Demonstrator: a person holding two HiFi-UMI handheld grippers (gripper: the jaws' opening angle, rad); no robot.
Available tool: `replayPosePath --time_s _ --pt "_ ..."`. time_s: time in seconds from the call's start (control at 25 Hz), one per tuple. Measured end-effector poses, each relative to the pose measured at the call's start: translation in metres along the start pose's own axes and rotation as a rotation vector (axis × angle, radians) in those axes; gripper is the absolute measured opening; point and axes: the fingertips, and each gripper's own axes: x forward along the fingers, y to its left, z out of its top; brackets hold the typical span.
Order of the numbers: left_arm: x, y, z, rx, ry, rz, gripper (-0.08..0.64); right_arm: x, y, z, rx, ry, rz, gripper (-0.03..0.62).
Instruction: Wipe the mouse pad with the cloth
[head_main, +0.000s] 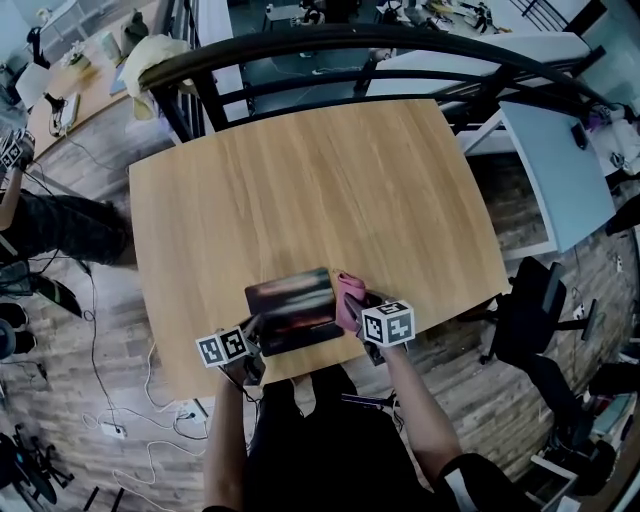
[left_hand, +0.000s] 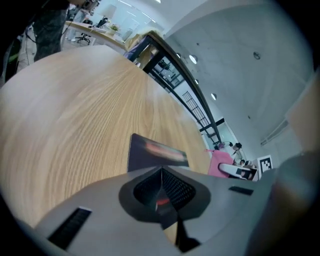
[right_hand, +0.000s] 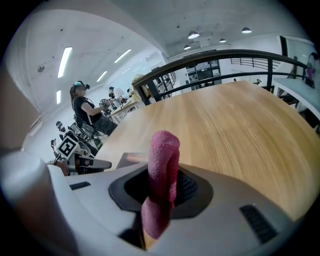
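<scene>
Both shut: left tongs (left_hand: 161, 189) grips mouse pad (left_hand: 146, 154), right tongs (right_hand: 161, 192) cloth (right_hand: 163, 150).

A light wooden table (head_main: 320, 190) with rounded corners fills the middle of the head view. Behind its far edge curves a black railing (head_main: 300, 45), with a pale yellow garment (head_main: 150, 60) draped over its left end. A white desk (head_main: 555, 170) stands to the right, and a black chair (head_main: 530, 310) sits near the table's right corner. White cables (head_main: 152, 385) trail over the plank floor (head_main: 90, 330) by a power strip (head_main: 112, 430). A person (head_main: 55, 225) in dark trousers is at the left edge. The right gripper view shows 1 seated person (right_hand: 85, 107) under strip lights (right_hand: 65, 60).
</scene>
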Motion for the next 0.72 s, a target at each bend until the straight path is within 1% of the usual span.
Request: replayPosePath --time_s 0.08,0.2,0.28,0.36,0.48,0.64,0.72 --pt "-0.015 -0.014 0.010 0.032 -0.044 -0.007 0.023 -0.006 0.015 0.012 0.000 -0.027 0.021 0.094" --pt "-0.040 -0.031 0.024 0.139 -0.085 0.034 0.023 -0.016 0.037 0.033 -0.011 -0.084 0.036 0.094" --pt "-0.055 -0.044 0.033 0.182 -0.124 0.039 0.023 -0.023 0.051 0.046 -0.020 -0.130 0.034 0.094" --pt "-0.073 -0.059 0.044 0.208 -0.187 0.038 0.023 -0.033 0.066 0.059 -0.031 -0.179 0.036 0.094" --pt "-0.103 -0.080 0.059 0.260 -0.293 0.067 0.023 -0.051 0.089 0.076 -0.067 -0.247 0.052 0.094" --pt "-0.142 -0.115 0.073 0.410 -0.402 0.110 0.023 -0.080 0.119 0.092 -0.122 -0.326 0.076 0.094" --pt "-0.162 -0.133 0.079 0.466 -0.458 0.110 0.023 -0.096 0.130 0.100 -0.143 -0.372 0.075 0.094"
